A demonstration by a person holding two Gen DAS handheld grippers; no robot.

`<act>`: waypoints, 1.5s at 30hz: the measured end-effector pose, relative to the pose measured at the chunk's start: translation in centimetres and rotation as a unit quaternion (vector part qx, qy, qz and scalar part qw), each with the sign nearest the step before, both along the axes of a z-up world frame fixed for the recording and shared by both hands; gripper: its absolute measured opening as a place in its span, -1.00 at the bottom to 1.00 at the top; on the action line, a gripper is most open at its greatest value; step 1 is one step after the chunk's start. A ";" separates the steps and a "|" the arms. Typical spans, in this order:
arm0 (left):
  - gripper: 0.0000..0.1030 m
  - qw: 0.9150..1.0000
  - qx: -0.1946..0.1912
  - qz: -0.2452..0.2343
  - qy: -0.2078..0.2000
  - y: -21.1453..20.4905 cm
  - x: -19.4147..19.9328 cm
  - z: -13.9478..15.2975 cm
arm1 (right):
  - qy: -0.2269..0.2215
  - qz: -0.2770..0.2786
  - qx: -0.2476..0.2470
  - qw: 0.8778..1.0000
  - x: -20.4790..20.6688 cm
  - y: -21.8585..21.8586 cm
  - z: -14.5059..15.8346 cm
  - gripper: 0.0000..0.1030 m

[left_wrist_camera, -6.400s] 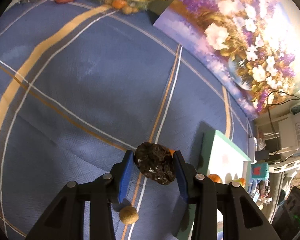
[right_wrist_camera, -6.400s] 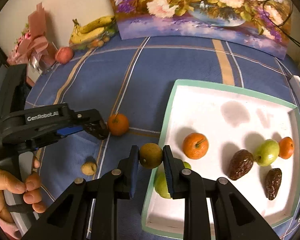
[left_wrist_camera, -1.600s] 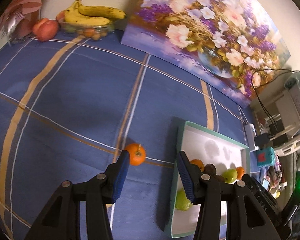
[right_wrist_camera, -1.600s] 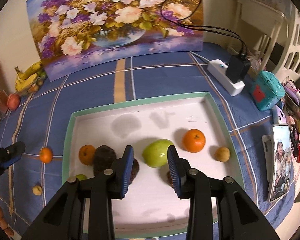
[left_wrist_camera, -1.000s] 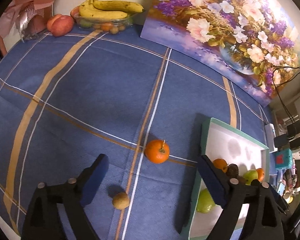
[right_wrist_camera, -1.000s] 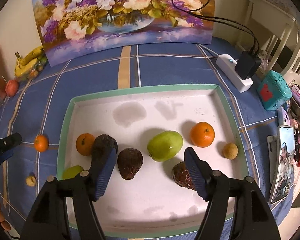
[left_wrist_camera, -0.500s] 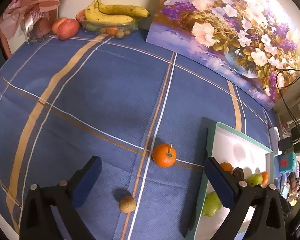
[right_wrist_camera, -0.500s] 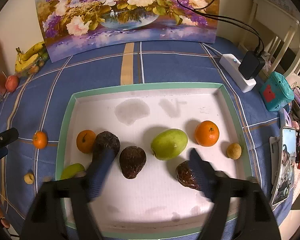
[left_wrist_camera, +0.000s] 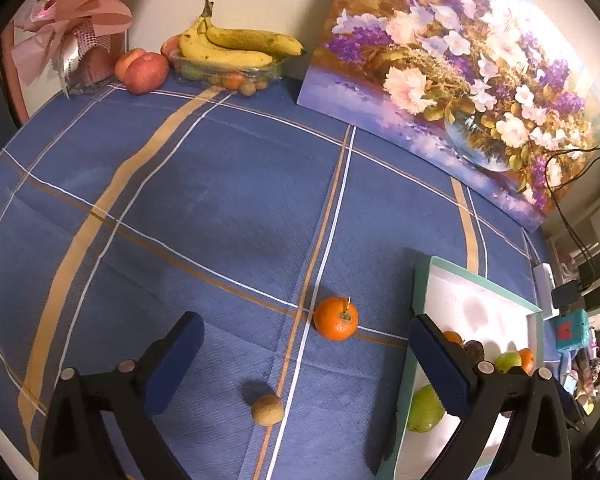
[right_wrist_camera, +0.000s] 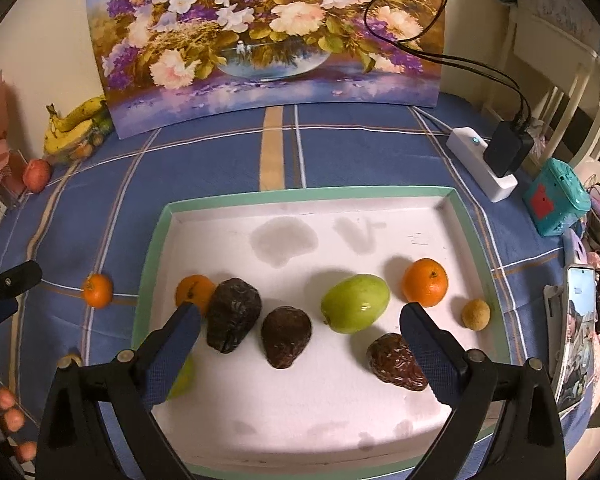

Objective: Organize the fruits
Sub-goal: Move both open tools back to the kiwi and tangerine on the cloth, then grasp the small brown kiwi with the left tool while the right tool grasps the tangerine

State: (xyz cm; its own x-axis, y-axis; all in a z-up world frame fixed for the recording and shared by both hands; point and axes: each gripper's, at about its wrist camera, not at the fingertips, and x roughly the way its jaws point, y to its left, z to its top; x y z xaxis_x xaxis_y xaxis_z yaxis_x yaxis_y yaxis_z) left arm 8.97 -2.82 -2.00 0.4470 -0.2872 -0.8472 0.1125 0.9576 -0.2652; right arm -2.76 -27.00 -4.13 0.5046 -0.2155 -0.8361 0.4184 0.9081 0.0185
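Left of the tray (right_wrist_camera: pixel 151 240) lie 2 loose fruits — a tangerine (left_wrist_camera: pixel 335 318) behind a longan (left_wrist_camera: pixel 266 409).

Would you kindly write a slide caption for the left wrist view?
Open left gripper above an orange and small brown fruit on the blue tablecloth, beside the tray.

A woven blue tablecloth (left_wrist_camera: pixel 227 184) with a fine ribbed texture covers the table; the tray (right_wrist_camera: pixel 300 192) shows a matt white, foam-like floor, stained in patches. Wrinkled, dull dark fruits (right_wrist_camera: pixel 232 315) lie beside a glossy green fruit (right_wrist_camera: pixel 355 303) and a dimpled orange (right_wrist_camera: pixel 425 282). Black plastic gripper arms carry matt blue fingers (right_wrist_camera: pixel 171 356)
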 end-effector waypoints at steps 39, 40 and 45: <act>-0.47 0.984 -0.010 -0.061 0.165 0.3 -1.5 -6.5 | 0.043 0.041 -0.013 0.998 0.8 4.4 0.1 0.93; -0.47 0.985 -0.014 -0.059 0.165 0.4 -1.5 -6.4 | 0.043 0.041 -0.014 0.998 0.8 4.4 0.1 0.93; -0.49 0.987 -0.040 -0.048 0.146 1.2 -1.3 -5.1 | 0.045 0.041 -0.012 0.998 0.9 4.5 -0.1 0.93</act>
